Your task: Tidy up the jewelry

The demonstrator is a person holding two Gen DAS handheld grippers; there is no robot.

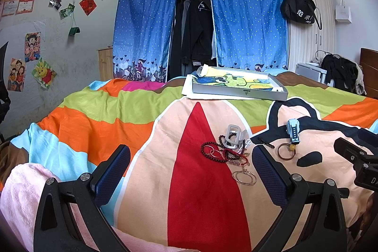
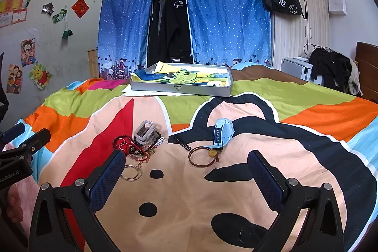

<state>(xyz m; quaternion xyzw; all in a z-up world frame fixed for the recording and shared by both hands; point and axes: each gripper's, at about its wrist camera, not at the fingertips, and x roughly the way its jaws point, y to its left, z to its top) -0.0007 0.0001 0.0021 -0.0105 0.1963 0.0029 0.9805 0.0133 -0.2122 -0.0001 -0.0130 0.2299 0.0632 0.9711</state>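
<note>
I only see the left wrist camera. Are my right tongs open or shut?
Observer: Open. The right tongs are spread wide with nothing between them.
Operator: What's closest for them to grab?
Observer: The brown bracelet with the yellow bead lies on the blanket ahead of them, in line with the gap and touching neither finger.
Operator: Anything else I can't see?
Observer: Part of a hand shows low at the left edge of the right wrist view.
</note>
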